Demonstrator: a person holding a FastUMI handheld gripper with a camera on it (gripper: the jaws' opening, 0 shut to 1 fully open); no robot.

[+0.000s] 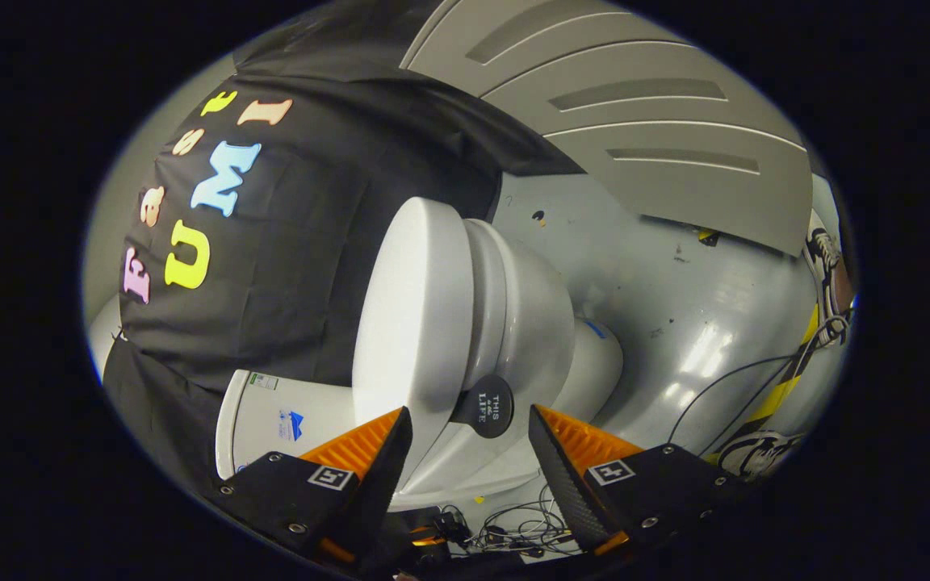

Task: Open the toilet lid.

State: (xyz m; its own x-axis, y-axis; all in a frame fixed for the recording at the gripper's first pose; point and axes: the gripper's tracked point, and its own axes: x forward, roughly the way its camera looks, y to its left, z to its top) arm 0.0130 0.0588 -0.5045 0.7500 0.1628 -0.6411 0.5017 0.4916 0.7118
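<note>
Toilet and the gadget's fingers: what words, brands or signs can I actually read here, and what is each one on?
"THIS LIFE": on the round dark disc at the edge of the toilet lid, just ahead of the open gripper.
Small sticker and blue logo on the tank: too small to read.
Square markers on the gripper's fingers: patterns, no words.

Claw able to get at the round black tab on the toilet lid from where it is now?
Probably yes. The claw is open, and the round black tab on the closed toilet lid sits just ahead of its fingers, in line with the gap. Nothing lies between them; the cables are lower down.
</note>
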